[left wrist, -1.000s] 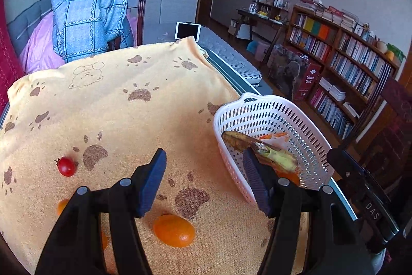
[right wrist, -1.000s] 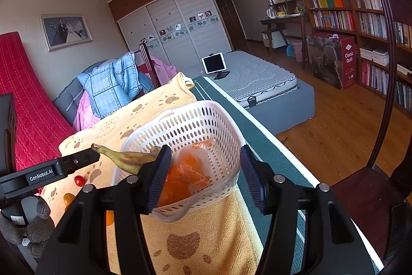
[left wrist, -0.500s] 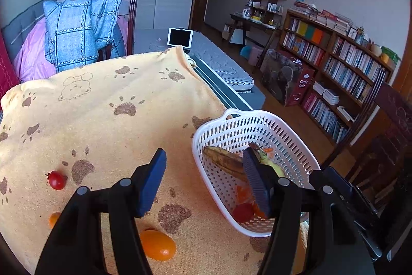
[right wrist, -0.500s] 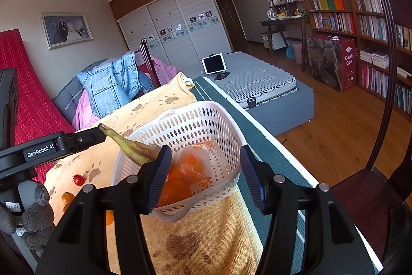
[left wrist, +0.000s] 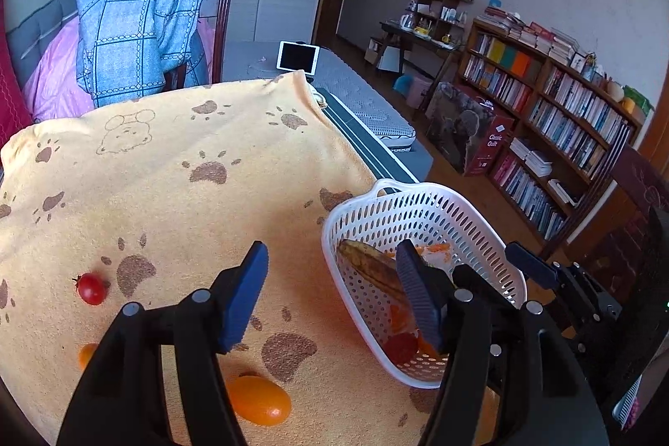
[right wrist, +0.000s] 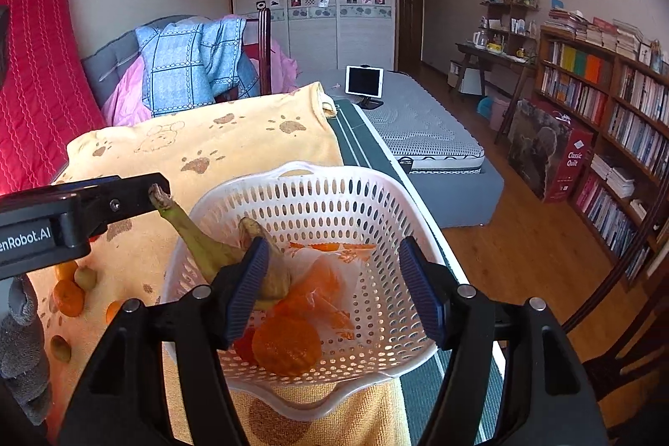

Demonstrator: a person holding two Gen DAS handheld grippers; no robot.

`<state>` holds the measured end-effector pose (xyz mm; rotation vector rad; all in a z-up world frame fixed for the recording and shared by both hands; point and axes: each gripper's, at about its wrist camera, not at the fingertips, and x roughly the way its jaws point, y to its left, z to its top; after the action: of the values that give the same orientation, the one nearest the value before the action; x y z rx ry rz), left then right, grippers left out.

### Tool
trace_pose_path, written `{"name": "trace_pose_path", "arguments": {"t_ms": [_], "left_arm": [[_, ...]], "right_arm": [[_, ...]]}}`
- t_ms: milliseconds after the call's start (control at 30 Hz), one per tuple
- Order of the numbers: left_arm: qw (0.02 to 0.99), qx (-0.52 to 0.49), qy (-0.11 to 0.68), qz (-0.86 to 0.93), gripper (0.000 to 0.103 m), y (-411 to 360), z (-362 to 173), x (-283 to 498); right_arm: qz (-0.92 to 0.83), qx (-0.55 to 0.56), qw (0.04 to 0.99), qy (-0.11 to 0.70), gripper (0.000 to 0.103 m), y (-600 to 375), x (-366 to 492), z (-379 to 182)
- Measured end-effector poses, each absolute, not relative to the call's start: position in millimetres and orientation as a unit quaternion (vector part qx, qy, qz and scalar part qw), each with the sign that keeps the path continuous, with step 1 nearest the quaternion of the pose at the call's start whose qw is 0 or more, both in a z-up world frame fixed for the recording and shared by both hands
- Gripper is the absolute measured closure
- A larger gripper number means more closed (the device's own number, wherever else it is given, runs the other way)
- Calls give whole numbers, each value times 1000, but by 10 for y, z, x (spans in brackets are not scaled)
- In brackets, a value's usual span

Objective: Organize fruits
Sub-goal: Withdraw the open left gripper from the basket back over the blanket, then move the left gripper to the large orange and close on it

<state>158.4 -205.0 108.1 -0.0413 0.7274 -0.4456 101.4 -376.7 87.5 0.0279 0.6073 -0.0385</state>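
White basket (right wrist: 317, 195) sits at the right edge of the yellow towel (left wrist: 167, 174), with a banana (right wrist: 196, 237) and oranges (right wrist: 286, 345) inside. Right gripper (right wrist: 330, 287) hovers over it, jaws opening, gripping nothing. Left gripper (left wrist: 334, 291) is half open and empty (cherry tomato (left wrist: 91, 288) and kumquat (left wrist: 257, 400) lie loose on the towel, left of the basket).

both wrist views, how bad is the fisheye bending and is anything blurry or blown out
Left wrist view: strong fisheye with black corners; the bookshelf bows along the right edge, while the white basket and red cherry tomato look sharp. Right wrist view: the same curving, the red cover leaning inward at left; even daylight, no glare on the basket, no motion blur.
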Motion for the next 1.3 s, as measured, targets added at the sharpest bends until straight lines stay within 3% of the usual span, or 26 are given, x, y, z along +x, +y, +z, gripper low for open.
{"name": "trace_pose_path", "arguments": {"t_ms": [200, 767, 833, 1300], "left_arm": [[904, -32, 363, -225, 39, -2049, 1018, 1611], [913, -63, 355, -190, 37, -1477, 1107, 1557], [916, -69, 353, -175, 31, -1331, 1115, 1546], [929, -106, 344, -83, 25, -412, 1053, 1399]], "right_arm": [[46, 46, 941, 332, 37, -3609, 1083, 745], [5, 118, 963, 243, 37, -3844, 576, 1007], [18, 114, 965, 236, 36, -3769, 503, 1038], [96, 90, 958, 253, 36, -3196, 342, 994]]}}
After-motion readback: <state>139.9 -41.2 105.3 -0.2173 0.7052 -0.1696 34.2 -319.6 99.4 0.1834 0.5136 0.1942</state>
